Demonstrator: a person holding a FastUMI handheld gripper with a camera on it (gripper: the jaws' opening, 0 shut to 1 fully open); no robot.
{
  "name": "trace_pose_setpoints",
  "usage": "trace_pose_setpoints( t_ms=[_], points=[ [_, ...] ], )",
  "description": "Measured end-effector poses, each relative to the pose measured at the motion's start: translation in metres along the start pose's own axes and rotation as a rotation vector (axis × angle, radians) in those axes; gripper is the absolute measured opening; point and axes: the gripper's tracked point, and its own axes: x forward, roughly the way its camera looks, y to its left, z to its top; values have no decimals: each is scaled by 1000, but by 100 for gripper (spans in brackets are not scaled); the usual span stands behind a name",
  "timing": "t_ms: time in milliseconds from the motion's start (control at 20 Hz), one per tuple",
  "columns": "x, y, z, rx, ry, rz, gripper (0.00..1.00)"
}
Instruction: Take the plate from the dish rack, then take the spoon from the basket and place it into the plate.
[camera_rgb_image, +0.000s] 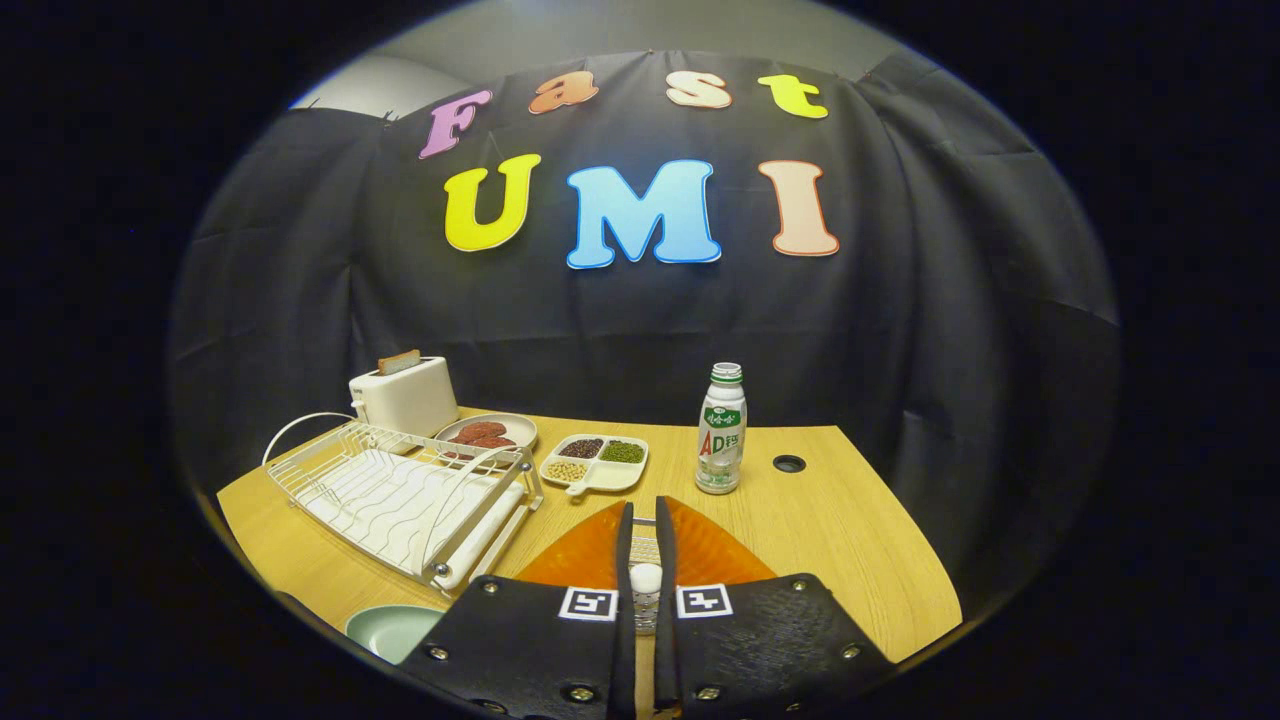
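Between the nearly closed tool (645, 520) fingers sits the spoon (646, 590), apparently gripped, above the basket (700, 550).

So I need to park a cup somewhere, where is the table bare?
Bare wood lies right of the bottle, around the table hole. Crowded: dish rack, toaster, divided tray. The gripper is nearly shut around a white handle.

The jaws stand nearly closed on a white spoon handle (645, 590), over the orange basket (700, 550). A green plate (390, 630) lies on the bench (850, 530) beside the empty rack (400, 495). A bottle (721, 430) stands beyond.
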Motion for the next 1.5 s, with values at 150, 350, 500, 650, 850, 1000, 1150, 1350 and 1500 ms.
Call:
trace_pose_setpoints(
  t_ms=[150,350,500,650,850,1000,1150,1350,1500],
  points=[
    [-8,-5,17,-8,-11,-19,7],
    [-23,-4,35,-16,-21,-36,7],
    [-37,0,49,-17,-30,-43,7],
    [-54,4,61,4,-31,-48,7],
    [-72,7,71,26,-22,-54,7],
    [-82,9,76,31,-17,-59,7],
    [-89,15,79,18,-6,-56,7],
    [-98,35,66,-17,45,-22,7],
    [-100,55,48,-32,102,18,7]
  ],
)
